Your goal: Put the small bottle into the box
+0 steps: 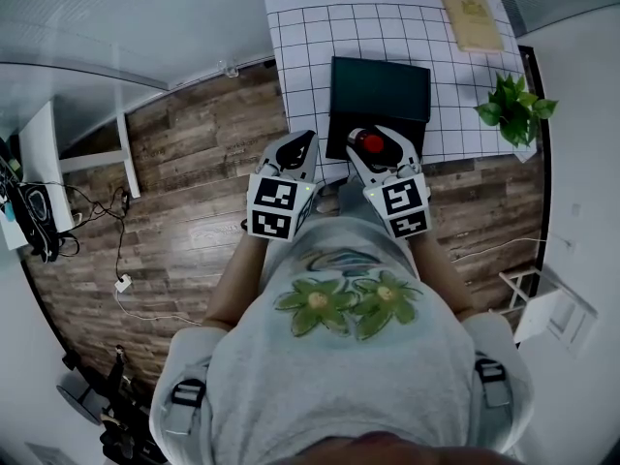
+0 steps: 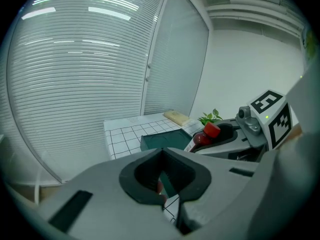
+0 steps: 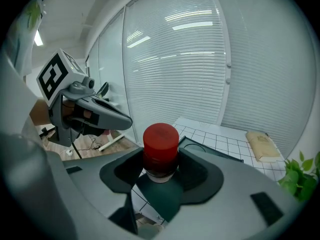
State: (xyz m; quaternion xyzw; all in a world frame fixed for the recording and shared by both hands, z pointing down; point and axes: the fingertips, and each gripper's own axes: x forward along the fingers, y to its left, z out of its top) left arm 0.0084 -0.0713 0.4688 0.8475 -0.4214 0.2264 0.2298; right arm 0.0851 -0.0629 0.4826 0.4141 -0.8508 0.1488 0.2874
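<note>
The small bottle (image 1: 370, 144), with a red cap, stands upright in my right gripper (image 1: 377, 135), which is shut on it just short of the dark green box (image 1: 380, 97). The right gripper view shows the red-capped bottle (image 3: 160, 145) clamped between the pads, with the box (image 3: 212, 153) beyond it. My left gripper (image 1: 299, 146) hovers beside the right one at the table's near edge, shut and holding nothing. In the left gripper view its tips (image 2: 162, 151) meet, and the bottle (image 2: 209, 132) and box (image 2: 161, 141) lie ahead.
The box rests on a white grid mat (image 1: 450, 76). A tan flat packet (image 1: 470, 15) lies at the mat's far right, and a potted plant (image 1: 513, 109) stands at its right edge. Cables (image 1: 116, 250) trail over the wooden floor at left.
</note>
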